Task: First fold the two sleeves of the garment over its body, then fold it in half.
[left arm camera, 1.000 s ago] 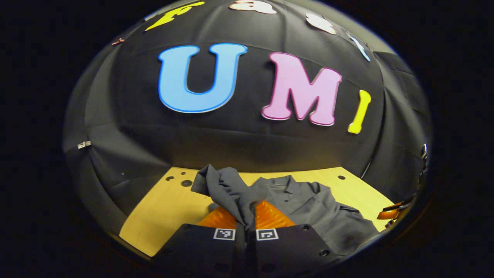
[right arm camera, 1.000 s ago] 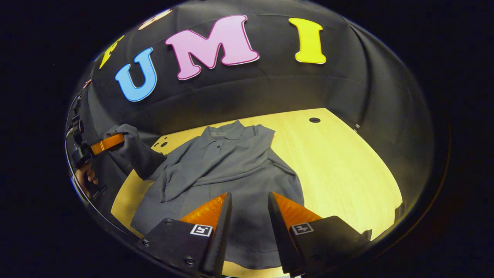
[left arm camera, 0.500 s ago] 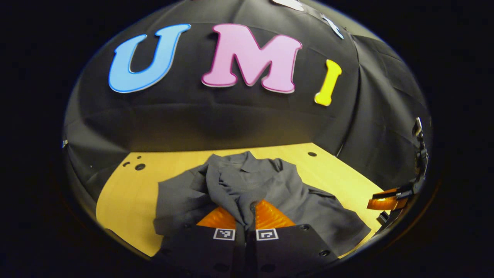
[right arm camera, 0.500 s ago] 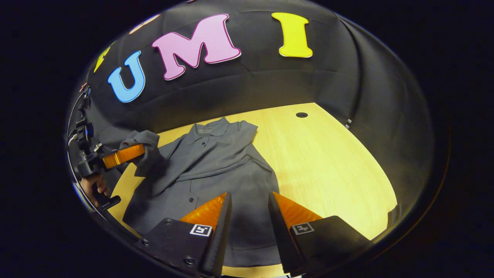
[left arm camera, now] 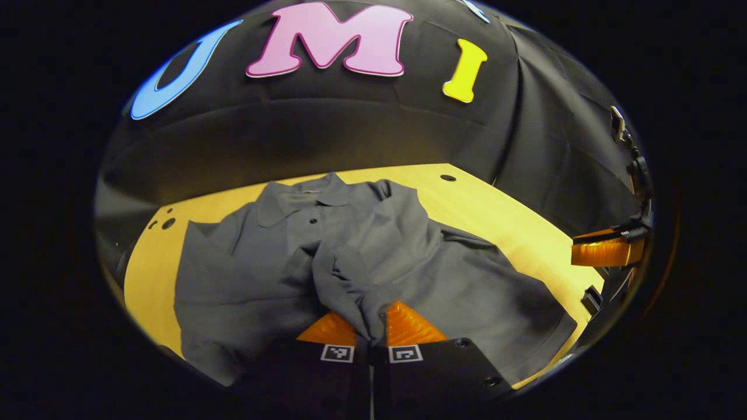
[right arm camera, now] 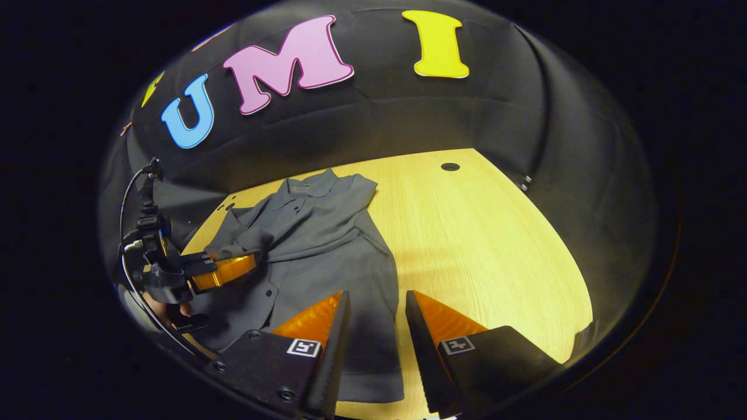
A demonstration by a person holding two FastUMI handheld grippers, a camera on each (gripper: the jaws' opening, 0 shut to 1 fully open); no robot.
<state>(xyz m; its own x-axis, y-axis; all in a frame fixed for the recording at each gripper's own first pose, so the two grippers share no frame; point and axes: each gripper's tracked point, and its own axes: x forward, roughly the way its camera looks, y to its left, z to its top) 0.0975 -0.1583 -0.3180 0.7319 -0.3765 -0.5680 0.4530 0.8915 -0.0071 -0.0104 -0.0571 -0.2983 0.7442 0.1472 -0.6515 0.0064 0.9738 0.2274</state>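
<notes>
On the wooden surface (right arm camera: 496,233) the garment (left arm camera: 373,251) lies; its sleeve (left arm camera: 350,286) is pinched in the left tongs (left arm camera: 371,326) and is best laid flat before release. The right tongs (right arm camera: 376,326) are held apart, empty.

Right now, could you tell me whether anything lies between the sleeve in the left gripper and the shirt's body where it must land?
Nothing visible does: the left gripper is shut on the sleeve, already over the shirt's body.

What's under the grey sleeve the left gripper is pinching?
The grey sleeve, clamped in the left gripper, lies over the grey collared shirt's buttoned front. Whatever sits under the sleeve is covered. The light wooden table shows around the shirt.
</notes>
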